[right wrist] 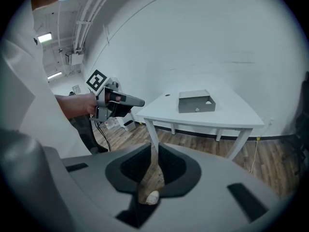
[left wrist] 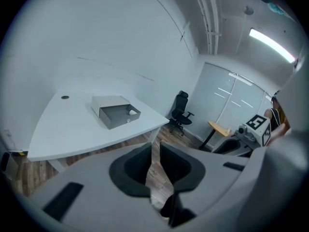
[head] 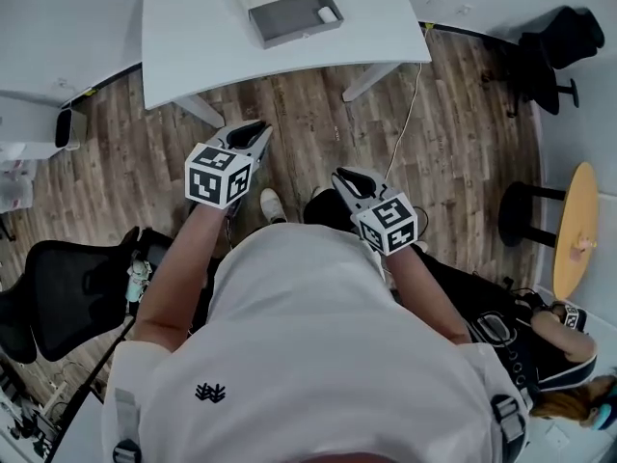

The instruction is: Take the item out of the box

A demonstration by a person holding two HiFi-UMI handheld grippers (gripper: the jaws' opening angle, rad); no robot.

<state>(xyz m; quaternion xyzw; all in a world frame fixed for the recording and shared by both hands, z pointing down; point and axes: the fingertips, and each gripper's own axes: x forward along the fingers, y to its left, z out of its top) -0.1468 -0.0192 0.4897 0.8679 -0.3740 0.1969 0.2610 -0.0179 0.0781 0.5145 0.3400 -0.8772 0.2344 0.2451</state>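
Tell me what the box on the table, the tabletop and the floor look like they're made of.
The box is matte grey with thin, straight walls, so probably cardboard or thin sheet; the look leaves that open. The tabletop is smooth, even white with a faint sheen, likely laminate. The floor shows brown planks with streaky grain, so wood or a wood-look laminate.

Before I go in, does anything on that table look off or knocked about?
Nothing stands out. The box sits open and flat on the table, the small white item lying inside it at one corner.
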